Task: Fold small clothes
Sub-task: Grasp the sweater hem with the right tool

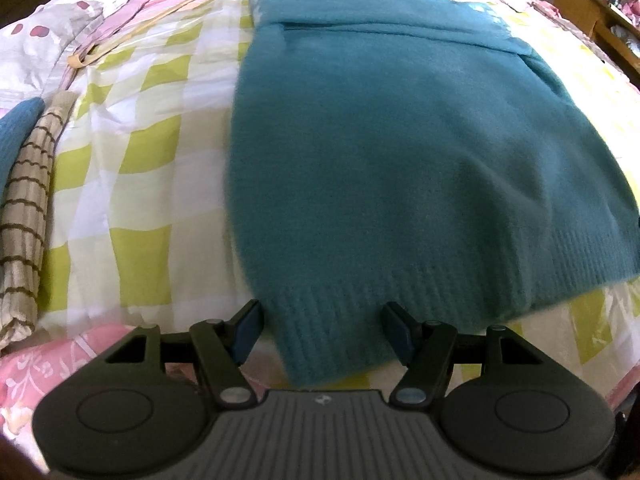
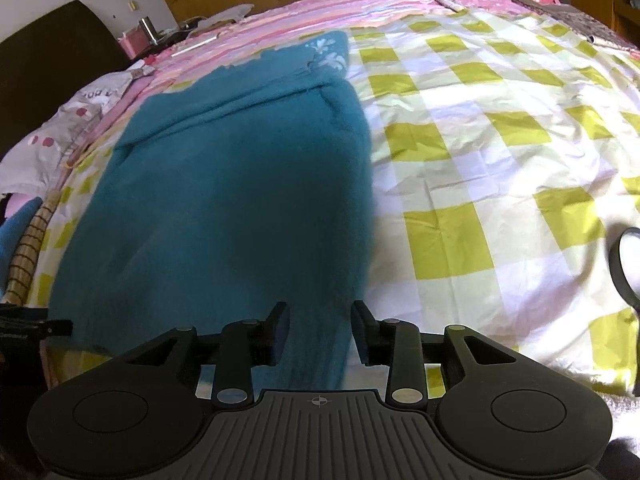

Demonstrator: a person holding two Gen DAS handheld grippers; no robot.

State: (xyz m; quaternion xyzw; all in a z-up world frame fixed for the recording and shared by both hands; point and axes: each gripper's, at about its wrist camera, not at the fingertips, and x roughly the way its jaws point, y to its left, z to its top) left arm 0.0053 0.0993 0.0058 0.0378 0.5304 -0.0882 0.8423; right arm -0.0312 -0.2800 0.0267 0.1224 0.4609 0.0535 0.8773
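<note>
A teal knitted sweater [image 1: 400, 152] lies flat on a yellow-and-white checked sheet [image 1: 132, 152], sleeves folded in, ribbed hem toward me. My left gripper [image 1: 324, 332] is open, its jaws straddling the hem's near left corner. In the right wrist view the same sweater [image 2: 240, 184] fills the left half. My right gripper [image 2: 320, 332] is open with the hem's right corner lying between its jaws. I cannot tell whether the pads touch the cloth.
A brown-striped beige cloth [image 1: 28, 220] and another teal piece [image 1: 16, 132] lie at the left. A wooden hanger [image 1: 132, 28] rests on the pink bedding [image 1: 40, 364]. A round black-rimmed object [image 2: 628, 268] sits at the right edge. Wooden furniture [image 1: 592, 12] stands far right.
</note>
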